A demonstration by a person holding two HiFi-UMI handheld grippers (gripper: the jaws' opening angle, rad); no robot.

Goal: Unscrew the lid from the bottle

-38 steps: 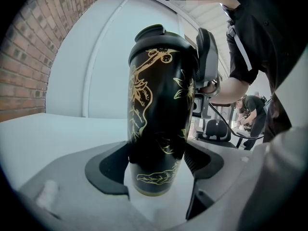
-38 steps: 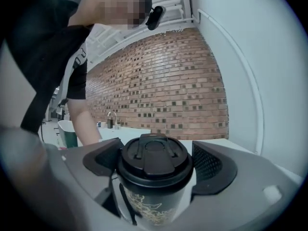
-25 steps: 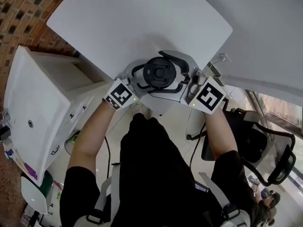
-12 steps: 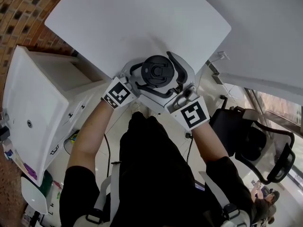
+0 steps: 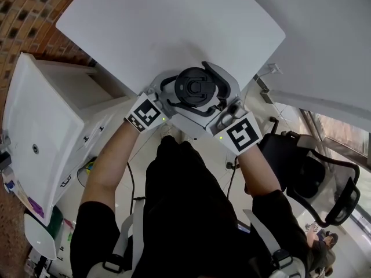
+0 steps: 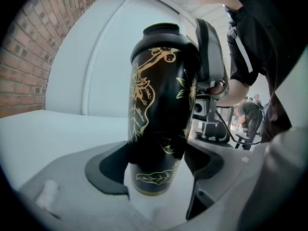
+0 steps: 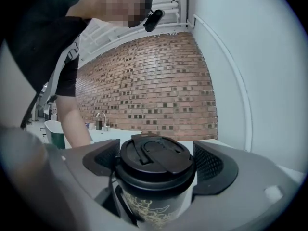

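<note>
A black bottle (image 6: 163, 105) with gold drawings stands upright on the near edge of the white table (image 5: 174, 28). My left gripper (image 6: 156, 165) is shut on the bottle's lower body, its dark pads pressed against both sides. The black lid (image 7: 156, 160) with its flip tab sits on the bottle's top. My right gripper (image 7: 156, 162) has the lid between its jaws, which are closing, and both pads touch the lid's rim. In the head view the lid (image 5: 196, 87) shows from above, with the left gripper (image 5: 174, 100) and right gripper (image 5: 206, 94) wrapped around it.
A white cabinet (image 5: 52, 126) stands left of the table by a brick wall (image 5: 23, 16). A black office chair (image 5: 313, 178) is on the floor at right. The person's legs and arms fill the near part of the head view.
The right gripper swung around the lid from the right side toward the person, then came slightly back. The left gripper and the bottle stayed where they were.
</note>
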